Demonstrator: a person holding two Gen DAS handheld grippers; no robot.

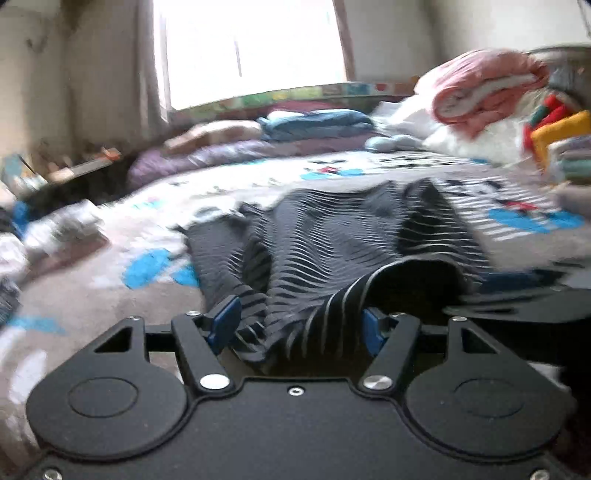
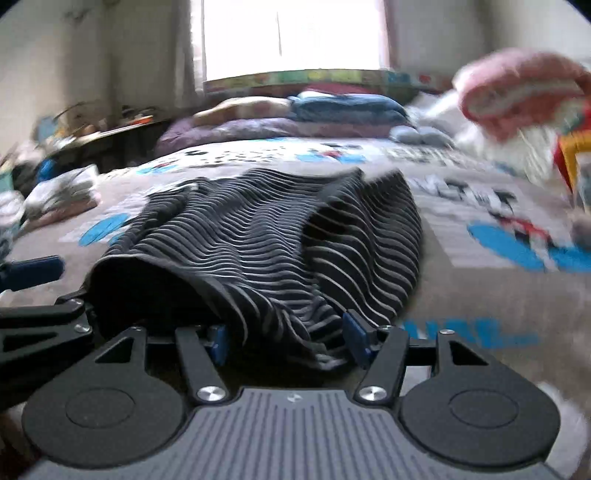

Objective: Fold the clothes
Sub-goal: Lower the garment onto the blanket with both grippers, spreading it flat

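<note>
The striped garment (image 2: 266, 236) lies on the bed, its near edge bunched at both tools and its body running straight away from them toward the window; that long axis, lengthwise ahead of the fingers, is what the coming fold appears to turn on. The right gripper (image 2: 284, 338) has garment cloth gathered between its blue pads, fingers apart with fabric filling the gap; whether it truly grips cannot be told. The left gripper (image 1: 301, 325) shows the same, cloth heaped between its separated pads. Both sit at the garment's near end, close beside each other, neither clearly nearer. Under the garment is a printed bedspread (image 2: 480, 221), soft and wrinkled. Beyond the garment lie stacked pillows (image 2: 332, 107), then the window (image 2: 291, 33); right of it, a pink bundle (image 2: 517, 85).
</note>
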